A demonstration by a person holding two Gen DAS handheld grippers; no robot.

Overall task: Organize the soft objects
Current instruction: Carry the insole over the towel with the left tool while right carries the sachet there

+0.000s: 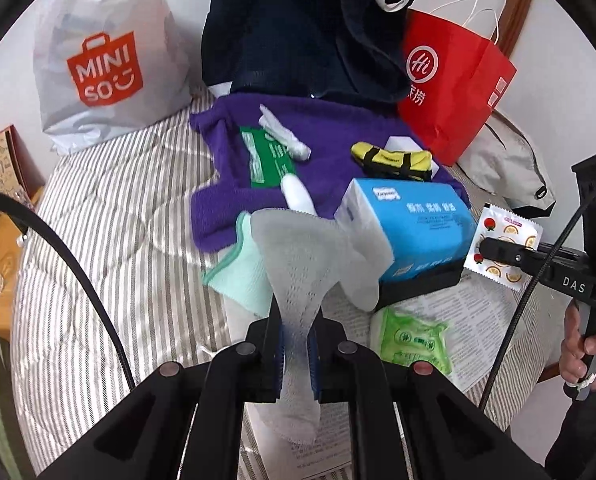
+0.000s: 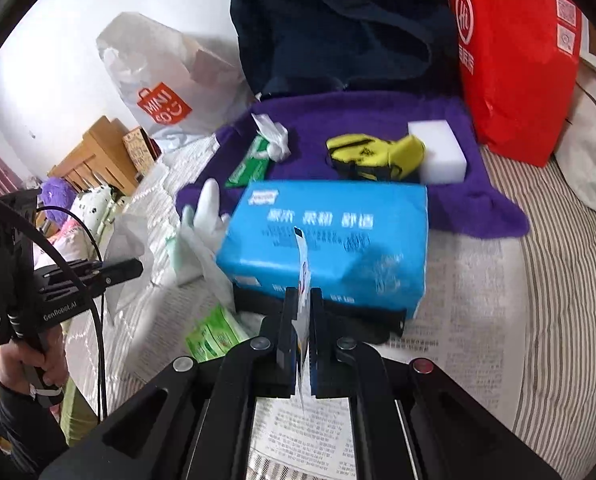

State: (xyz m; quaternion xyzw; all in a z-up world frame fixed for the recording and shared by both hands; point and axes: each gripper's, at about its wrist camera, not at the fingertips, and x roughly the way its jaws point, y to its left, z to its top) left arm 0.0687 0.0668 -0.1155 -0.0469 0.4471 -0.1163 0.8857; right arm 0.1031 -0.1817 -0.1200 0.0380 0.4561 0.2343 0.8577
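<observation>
**Sorting barely begun: both grippers loaded, most items loose on the bed**

Holding items in both grippers; nothing visibly grouped or put away yet.

Left gripper (image 1: pixel 296 354): jaws clenched on a white mesh glove (image 1: pixel 298 256), which rises from the jaws at lower centre of the left wrist view and fans out over a mint green cloth (image 1: pixel 240 276). The glove's lower end hangs below the jaws.

Right gripper (image 2: pixel 301 338): jaws clenched on a thin printed sachet (image 2: pixel 302 264), seen edge-on in the right wrist view. In the left wrist view it shows flat at right of frame, with a fruit pattern.

Scattered on the striped bed (image 1: pixel 110 216):
- purple towel (image 1: pixel 226 208), spread at centre, carrying a green packet (image 1: pixel 268 158), a twisted white plastic wrap (image 1: pixel 284 134), a yellow and black pouch (image 1: pixel 391 158) and a white sponge block (image 2: pixel 441 148).
- blue tissue pack (image 1: pixel 413 220), lying on a black box, just right of the glove.
- light green wipes pack (image 1: pixel 411 340), lower centre, on a printed newspaper sheet (image 1: pixel 469 320).

At the top of frame: a Miniso bag (image 1: pixel 106 64), a dark navy bag (image 1: pixel 298 28) and a red paper bag (image 1: pixel 453 80). Which one is the destination, I cannot tell.

Judgement: early stage. Two items are in hand; every other soft item remains to be sorted.
</observation>
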